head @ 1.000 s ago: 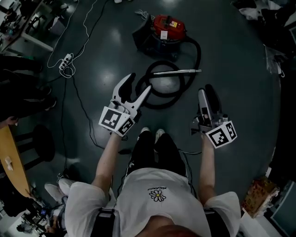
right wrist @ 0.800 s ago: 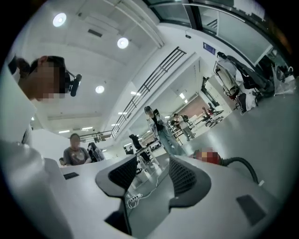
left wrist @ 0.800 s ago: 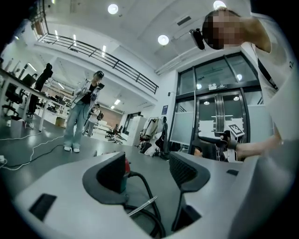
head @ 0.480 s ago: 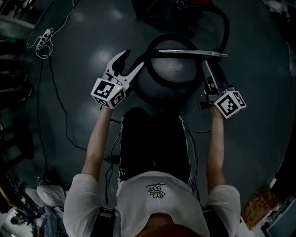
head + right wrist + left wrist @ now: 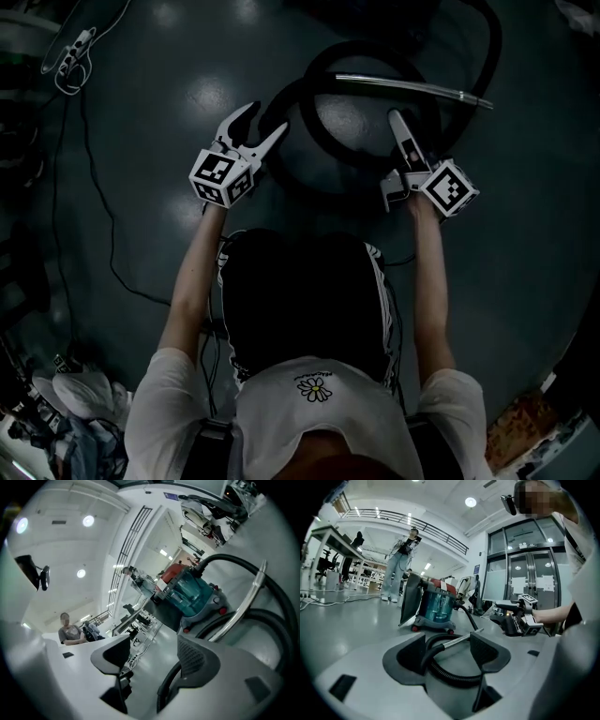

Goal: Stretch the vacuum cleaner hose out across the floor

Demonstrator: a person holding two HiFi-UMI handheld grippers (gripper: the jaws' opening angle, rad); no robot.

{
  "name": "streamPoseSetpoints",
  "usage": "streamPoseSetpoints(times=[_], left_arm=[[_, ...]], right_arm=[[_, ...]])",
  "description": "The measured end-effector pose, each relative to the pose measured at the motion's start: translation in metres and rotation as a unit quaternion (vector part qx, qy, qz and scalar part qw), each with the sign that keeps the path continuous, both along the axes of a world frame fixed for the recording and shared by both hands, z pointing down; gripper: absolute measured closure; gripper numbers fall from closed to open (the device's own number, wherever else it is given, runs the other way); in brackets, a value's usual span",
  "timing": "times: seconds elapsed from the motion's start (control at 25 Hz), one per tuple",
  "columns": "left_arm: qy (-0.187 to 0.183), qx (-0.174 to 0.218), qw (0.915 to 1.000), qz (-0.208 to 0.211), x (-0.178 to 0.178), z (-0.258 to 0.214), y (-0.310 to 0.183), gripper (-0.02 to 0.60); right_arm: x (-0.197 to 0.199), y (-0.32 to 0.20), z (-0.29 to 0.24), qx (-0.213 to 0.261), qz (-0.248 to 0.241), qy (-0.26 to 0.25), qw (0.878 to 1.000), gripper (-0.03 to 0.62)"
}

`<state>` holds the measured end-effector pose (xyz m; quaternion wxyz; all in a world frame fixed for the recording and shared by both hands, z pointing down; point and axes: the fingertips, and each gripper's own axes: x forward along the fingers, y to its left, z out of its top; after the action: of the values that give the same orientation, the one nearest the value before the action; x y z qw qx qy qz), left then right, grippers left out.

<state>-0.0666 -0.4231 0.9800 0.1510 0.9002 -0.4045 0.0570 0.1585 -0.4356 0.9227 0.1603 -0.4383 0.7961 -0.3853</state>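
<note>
Seen from above, a person crouches over a dark, shiny floor with 2 handheld grippers held out low in front of them. The left gripper has its jaws spread wide with nothing pinched; in the left gripper view the black ribbed hose lies coiled on the floor beyond the gap, with the metal wand running across the loop. The right gripper is just beside the coil's near right edge; its jaws have just been opening and stand apart, and in the right gripper view a stretch of hose shows low in the gap by one jaw, partly hidden behind it, with neither pad pressing on it. The head view is dim, so the coil's turns are hard to separate there, and the hose runs off the top edge. The vacuum cleaner body, red and teal, shows only in the 2 gripper views.
</note>
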Motion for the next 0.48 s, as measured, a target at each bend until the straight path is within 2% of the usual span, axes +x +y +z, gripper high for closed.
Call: streamPoseSetpoints(times=[0.08, 0.28, 0.48], left_arm=[[-0.011, -0.012, 0.9999, 0.004, -0.006, 0.023, -0.007, 0.281], [-0.025, -0.058, 0.9980, -0.001, -0.025, 0.087, -0.037, 0.264], [-0.062, -0.133, 0.9889, 0.022, -0.030, 0.153, -0.055, 0.264]], right_arm=[[-0.011, -0.007, 0.018, -0.019, 0.002, -0.028, 0.999, 0.279], [-0.039, -0.036, 0.066, -0.059, -0.010, -0.072, 0.996, 0.278], [-0.030, -0.086, 0.139, -0.127, 0.028, -0.134, 0.982, 0.278]])
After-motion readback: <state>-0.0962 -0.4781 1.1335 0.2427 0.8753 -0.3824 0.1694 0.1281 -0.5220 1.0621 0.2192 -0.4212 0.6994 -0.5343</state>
